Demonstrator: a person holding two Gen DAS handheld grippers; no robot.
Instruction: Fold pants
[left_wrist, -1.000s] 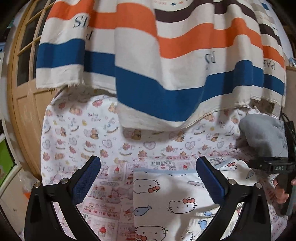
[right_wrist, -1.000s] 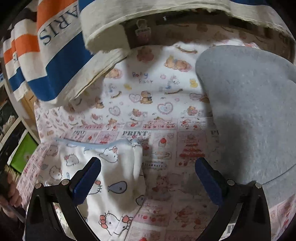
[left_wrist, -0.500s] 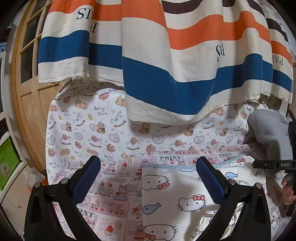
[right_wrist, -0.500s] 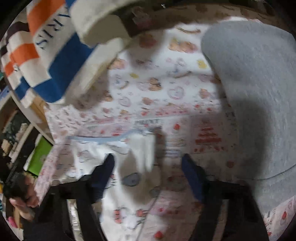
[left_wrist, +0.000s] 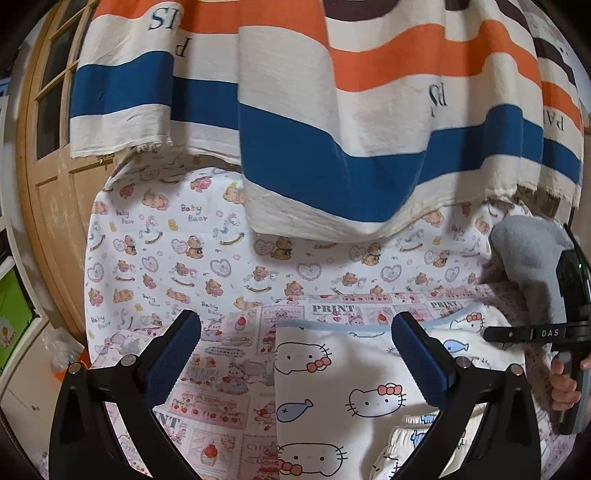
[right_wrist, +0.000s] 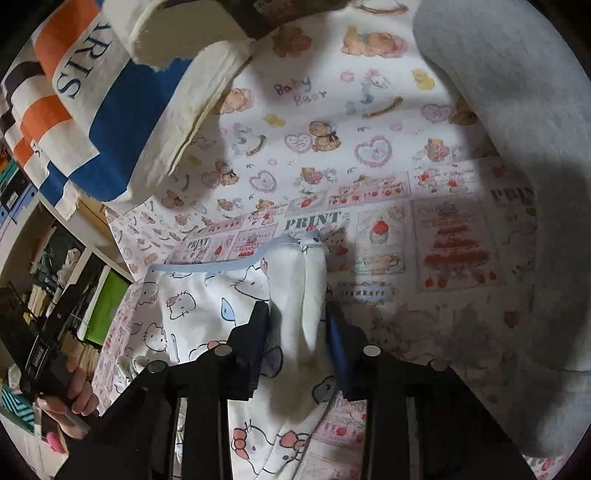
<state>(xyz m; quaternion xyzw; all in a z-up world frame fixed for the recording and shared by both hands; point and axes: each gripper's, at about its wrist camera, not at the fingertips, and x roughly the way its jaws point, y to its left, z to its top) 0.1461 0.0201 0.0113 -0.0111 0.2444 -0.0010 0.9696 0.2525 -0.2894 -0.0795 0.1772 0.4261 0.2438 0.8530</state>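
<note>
The right tool (right_wrist: 297, 314) is closing on a raised fold of the white cat-print cotton pants (right_wrist: 207, 310), while the left tool (left_wrist: 295, 332) hovers wide open, holding nothing.

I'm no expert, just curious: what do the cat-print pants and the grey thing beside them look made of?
The pants look like soft, matte cotton knit: they bunch into limp folds between the closing right gripper pads. The grey thing looks like fuzzy fleece or felt, with a nubbly, dull surface; which one is unclear.
</note>
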